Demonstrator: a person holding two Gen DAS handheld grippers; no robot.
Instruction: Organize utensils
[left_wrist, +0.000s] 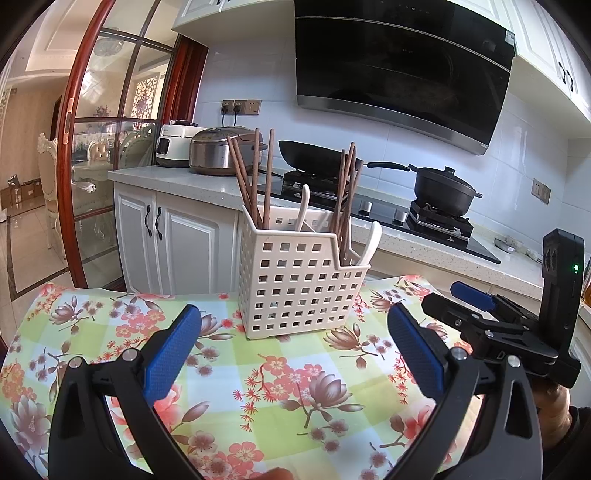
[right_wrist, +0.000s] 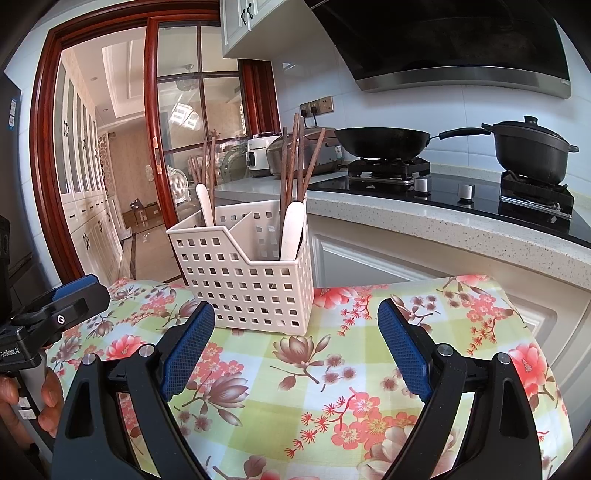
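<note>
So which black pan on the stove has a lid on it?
The deep black pot on the right-hand burner wears a knobbed lid; the wok beside it is open.

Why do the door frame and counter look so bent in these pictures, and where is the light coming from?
In the left wrist view the fisheye lens bows the red door frame and the counter edge, with dark corners around the picture. In the right wrist view the door frame curves likewise. Daylight from the room behind glares on the glass door, while the utensil holder stays sharp.
</note>
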